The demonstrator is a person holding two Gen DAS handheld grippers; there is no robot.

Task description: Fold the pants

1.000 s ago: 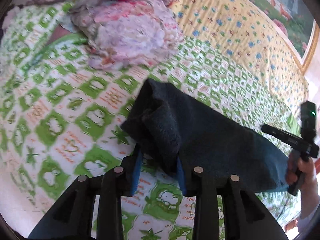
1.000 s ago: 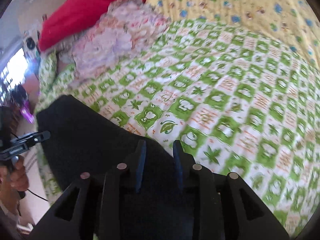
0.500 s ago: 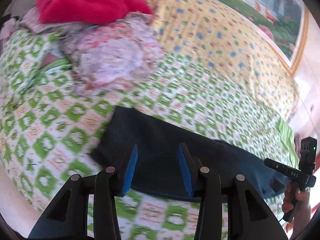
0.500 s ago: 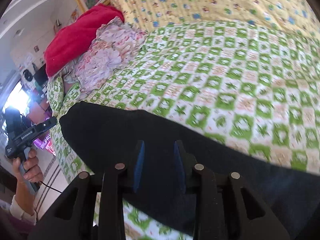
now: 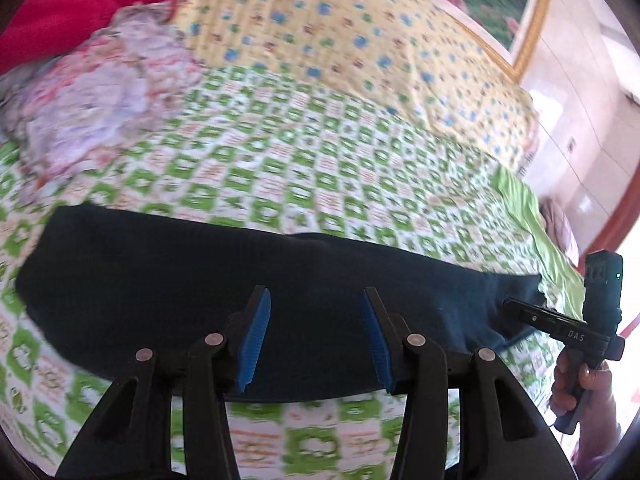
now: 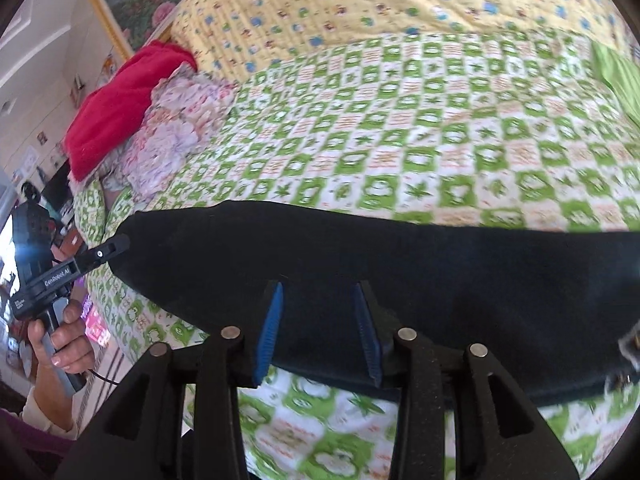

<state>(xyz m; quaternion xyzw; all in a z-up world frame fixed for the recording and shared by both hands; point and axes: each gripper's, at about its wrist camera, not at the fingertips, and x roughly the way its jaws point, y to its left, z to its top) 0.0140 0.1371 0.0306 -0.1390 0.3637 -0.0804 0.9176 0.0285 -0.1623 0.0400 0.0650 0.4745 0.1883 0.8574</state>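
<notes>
The dark navy pants [image 5: 208, 280] lie flat in a long folded strip across the near part of the bed; they also show in the right wrist view [image 6: 400, 272]. My left gripper [image 5: 316, 336] is open and empty above the strip's near edge. My right gripper [image 6: 318, 328] is open and empty above the near edge too. The right gripper shows in the left wrist view [image 5: 560, 324] at the strip's right end. The left gripper shows in the right wrist view [image 6: 72, 268] just off the strip's left end.
The bed has a green and white patterned cover [image 5: 320, 168]. A floral bundle [image 5: 100, 108] and a red blanket [image 5: 72, 4] lie at the far left. A yellow quilt [image 5: 360, 40] lies along the back. The bed's edge falls away at the right [image 5: 532, 220].
My left gripper let go of the bunched pants end and drew back. The pants now lie spread flat. Both grippers have risen and pulled back toward the near edge.
</notes>
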